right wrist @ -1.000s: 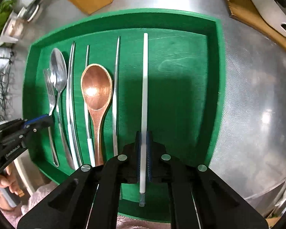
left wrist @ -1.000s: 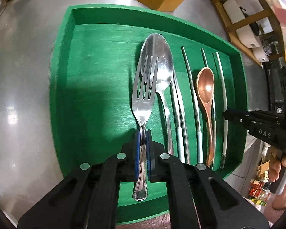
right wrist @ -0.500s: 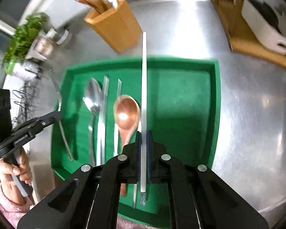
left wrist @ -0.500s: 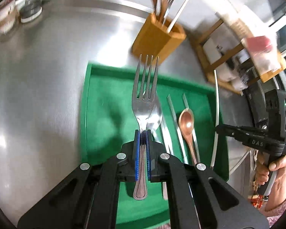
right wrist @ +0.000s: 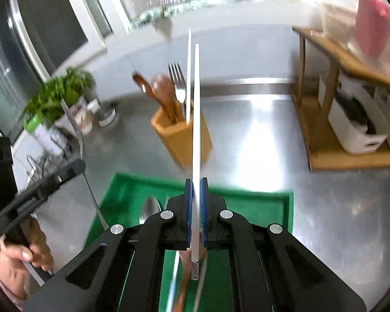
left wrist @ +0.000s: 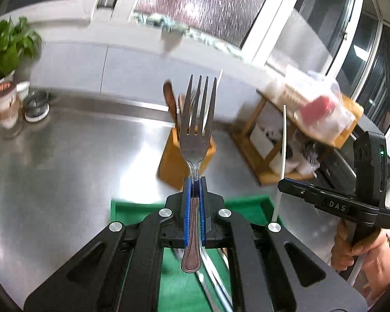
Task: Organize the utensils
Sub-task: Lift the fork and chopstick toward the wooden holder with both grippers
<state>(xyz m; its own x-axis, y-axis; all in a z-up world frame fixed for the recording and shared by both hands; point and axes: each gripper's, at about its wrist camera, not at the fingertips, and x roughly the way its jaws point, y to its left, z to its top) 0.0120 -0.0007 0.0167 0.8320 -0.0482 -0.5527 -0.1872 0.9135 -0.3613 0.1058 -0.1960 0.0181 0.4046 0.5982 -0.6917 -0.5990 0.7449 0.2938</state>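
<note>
My left gripper (left wrist: pixel 194 184) is shut on the handle of a steel fork (left wrist: pixel 198 124), whose tines point up and away, above the far edge of the green tray (left wrist: pixel 122 208). My right gripper (right wrist: pixel 196 184) is shut on a long white chopstick (right wrist: pixel 196 109) held raised the same way. Beyond both stands a wooden utensil holder (right wrist: pixel 180 136) with wooden spoons, a fork and a white chopstick in it; in the left wrist view this holder (left wrist: pixel 169 166) sits just behind the fork. A steel spoon (right wrist: pixel 149 208) and other utensils lie in the tray (right wrist: pixel 260 202), partly hidden by my grippers.
The steel counter (left wrist: pixel 65 161) runs left to a potted plant (left wrist: pixel 5 49) and small jars (left wrist: pixel 36 105). A wooden shelf rack (right wrist: pixel 332 140) with white containers stands at the right. A hand (right wrist: pixel 20 254) holds the other gripper at the left edge.
Both grippers have risen and tilted up from the tray, carrying the fork and the white chopstick with them. The view now faces the utensil holder and back wall.
</note>
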